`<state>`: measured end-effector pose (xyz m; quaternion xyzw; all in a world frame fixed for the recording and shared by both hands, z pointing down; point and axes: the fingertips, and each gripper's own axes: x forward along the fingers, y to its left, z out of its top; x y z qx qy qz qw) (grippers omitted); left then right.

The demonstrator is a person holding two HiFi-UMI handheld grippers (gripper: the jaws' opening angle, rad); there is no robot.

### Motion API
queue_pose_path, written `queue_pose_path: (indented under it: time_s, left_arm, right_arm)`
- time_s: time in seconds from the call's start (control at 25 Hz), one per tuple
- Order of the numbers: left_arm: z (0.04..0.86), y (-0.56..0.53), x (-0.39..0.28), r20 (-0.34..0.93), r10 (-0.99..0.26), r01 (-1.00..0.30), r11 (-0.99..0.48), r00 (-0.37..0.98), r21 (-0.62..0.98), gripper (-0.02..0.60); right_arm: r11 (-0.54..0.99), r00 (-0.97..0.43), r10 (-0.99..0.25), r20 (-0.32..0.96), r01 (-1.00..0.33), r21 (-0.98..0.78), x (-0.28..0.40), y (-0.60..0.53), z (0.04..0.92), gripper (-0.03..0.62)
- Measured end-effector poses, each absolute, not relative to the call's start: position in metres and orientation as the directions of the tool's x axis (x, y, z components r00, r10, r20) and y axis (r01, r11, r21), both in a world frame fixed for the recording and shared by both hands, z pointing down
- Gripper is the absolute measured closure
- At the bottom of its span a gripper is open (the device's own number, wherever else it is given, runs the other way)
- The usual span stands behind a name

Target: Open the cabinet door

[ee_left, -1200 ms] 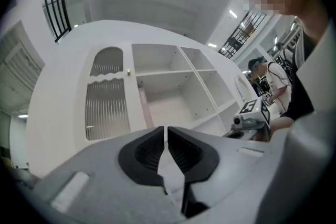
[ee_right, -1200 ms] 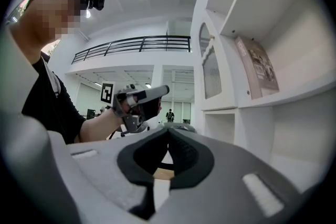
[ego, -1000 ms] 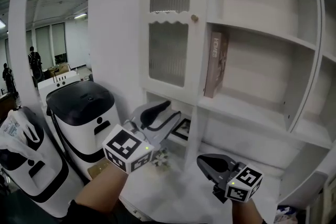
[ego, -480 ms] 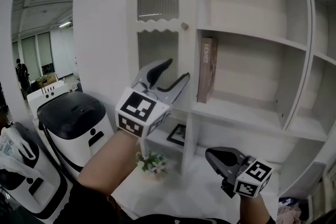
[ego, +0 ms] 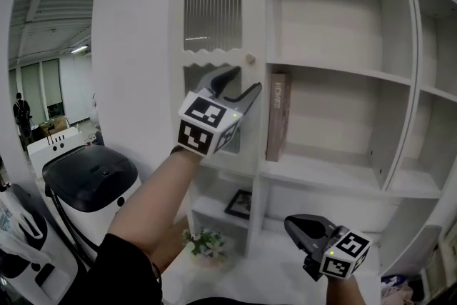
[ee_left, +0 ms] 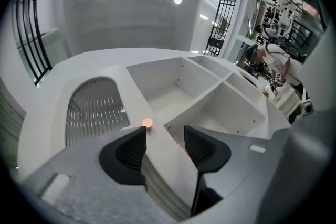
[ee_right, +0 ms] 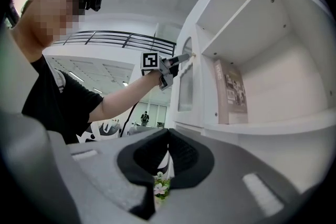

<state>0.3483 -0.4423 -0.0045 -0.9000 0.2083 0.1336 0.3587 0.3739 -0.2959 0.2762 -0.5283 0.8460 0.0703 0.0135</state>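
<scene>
Nearly at the knob, left jaws wide open

Your left gripper is held up in front of the white cabinet door. Its jaws have just been opening and stand wide apart with nothing pressed between them. In the left gripper view, the small round knob sits just beyond the tip of the left-hand jaw, apart from it. The door's closing edge runs through the gap between the jaws. The door, with its ribbed glass panels, lies shut against the cabinet frame. To the right of those jaws a book stands upright on the open shelf. Your right gripper hangs low, well below and to the right of the left one. Its jaws are closed together and hold nothing. In the right gripper view a small pot of flowers shows beyond them, low between the pads.
</scene>
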Motion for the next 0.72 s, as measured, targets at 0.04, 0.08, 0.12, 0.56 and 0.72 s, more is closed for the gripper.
queue_pose_path:
  time_s: [0.04,0.08,0.12,0.56,0.72]
  left_arm:
    - [-0.010,-0.447,0.350,-0.395,-0.280,-0.474,-0.659,0.875,-0.584,0.370]
    - [-0.016,-0.450,0.352,-0.401,-0.279,-0.478,-0.659,0.873,-0.581,0.370]
    - [-0.022,-0.453,0.354,-0.409,-0.277,-0.482,-0.659,0.869,-0.578,0.371]
    - [-0.043,-0.475,0.379,-0.445,-0.286,-0.509,-0.672,0.849,-0.538,0.431]
    - [-0.046,-0.483,0.377,-0.463,-0.296,-0.527,-0.667,0.836,-0.526,0.482]
  right_arm:
    - [0.426,-0.435,-0.895,-0.094,-0.899,0.104,0.375,-0.298,0.277,0.592]
    - [0.421,-0.430,-0.898,-0.093,-0.901,0.102,0.376,-0.301,0.278,0.592]
    - [0.416,-0.424,-0.901,-0.093,-0.904,0.100,0.376,-0.303,0.279,0.592]
    - [0.332,-0.339,-0.938,-0.072,-0.939,0.087,0.386,-0.308,0.286,0.592]
    - [0.302,-0.309,-0.949,-0.067,-0.948,0.100,0.388,-0.304,0.286,0.592]
